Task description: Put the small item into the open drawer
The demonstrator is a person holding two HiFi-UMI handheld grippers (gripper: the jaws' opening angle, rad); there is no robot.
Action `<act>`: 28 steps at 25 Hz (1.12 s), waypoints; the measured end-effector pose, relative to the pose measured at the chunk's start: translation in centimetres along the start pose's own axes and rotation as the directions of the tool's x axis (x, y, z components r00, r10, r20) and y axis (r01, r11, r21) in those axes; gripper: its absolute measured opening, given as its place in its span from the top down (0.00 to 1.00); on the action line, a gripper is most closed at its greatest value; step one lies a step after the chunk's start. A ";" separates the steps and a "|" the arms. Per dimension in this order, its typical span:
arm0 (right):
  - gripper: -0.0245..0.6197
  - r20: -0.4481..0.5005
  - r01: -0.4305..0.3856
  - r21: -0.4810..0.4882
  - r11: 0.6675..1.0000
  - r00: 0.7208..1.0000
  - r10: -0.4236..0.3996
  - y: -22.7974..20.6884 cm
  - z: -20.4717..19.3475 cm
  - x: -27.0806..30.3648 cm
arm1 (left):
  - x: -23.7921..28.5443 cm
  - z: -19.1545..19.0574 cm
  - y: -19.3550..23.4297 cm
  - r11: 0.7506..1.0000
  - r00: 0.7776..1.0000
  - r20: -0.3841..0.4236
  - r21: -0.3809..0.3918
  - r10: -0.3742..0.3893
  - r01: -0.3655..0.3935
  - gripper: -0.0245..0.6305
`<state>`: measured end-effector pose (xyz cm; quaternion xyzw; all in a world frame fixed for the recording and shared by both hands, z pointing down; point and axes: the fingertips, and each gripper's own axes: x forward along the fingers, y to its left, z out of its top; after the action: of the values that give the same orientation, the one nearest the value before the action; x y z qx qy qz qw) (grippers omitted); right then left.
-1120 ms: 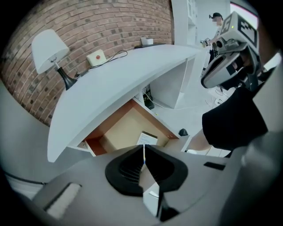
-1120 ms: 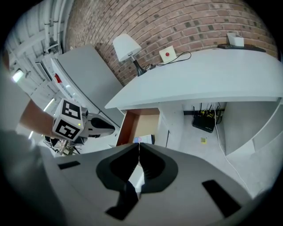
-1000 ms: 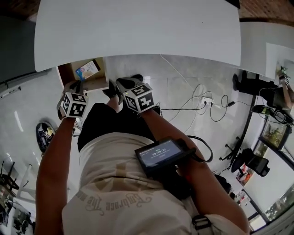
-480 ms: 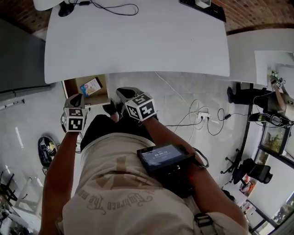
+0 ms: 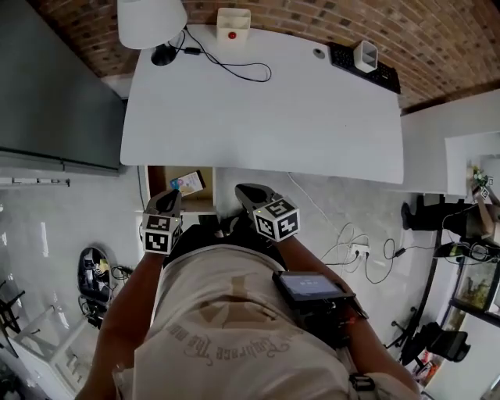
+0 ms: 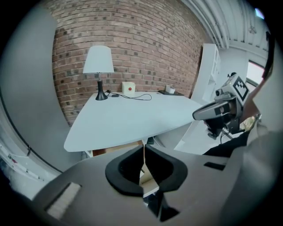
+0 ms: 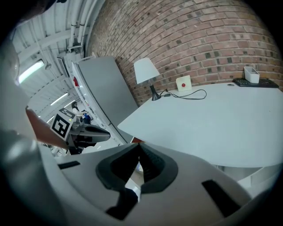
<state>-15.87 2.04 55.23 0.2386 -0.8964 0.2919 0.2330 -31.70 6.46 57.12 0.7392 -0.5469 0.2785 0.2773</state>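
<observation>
A white desk (image 5: 266, 117) stands before a brick wall. Under its left front edge a wooden drawer (image 5: 156, 178) stands open, and a small colourful packet (image 5: 187, 182) lies in it. A small white box with a red dot (image 5: 232, 23) sits at the desk's back. My left gripper (image 5: 172, 198) hovers just before the drawer, shut and empty; its tips (image 6: 143, 148) meet. My right gripper (image 5: 242, 190) is held level with it to the right, below the desk's edge, also shut with nothing between its jaws (image 7: 139, 145).
A white lamp (image 5: 152, 19) with a black cable stands at the desk's back left. A keyboard (image 5: 367, 66) and a white cup (image 5: 365, 55) are at the back right. A grey cabinet (image 5: 47, 86) flanks the left. Cables (image 5: 359, 254) lie on the floor to the right.
The head view has tilted up, so the whole desk, lamp and brick wall have come into sight. Both grippers stay shut in front of the body, near the drawer.
</observation>
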 end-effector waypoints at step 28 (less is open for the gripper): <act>0.95 0.168 -0.050 -0.169 0.984 0.983 0.079 4.9 8.7 -1.9 | -5.1 7.9 -0.1 0.988 0.946 0.307 -0.070 -0.109 0.136 0.94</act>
<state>-19.56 0.57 45.89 0.2140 -0.9416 0.2024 0.1631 -32.05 4.20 47.99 0.7924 -0.5477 0.1196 0.2403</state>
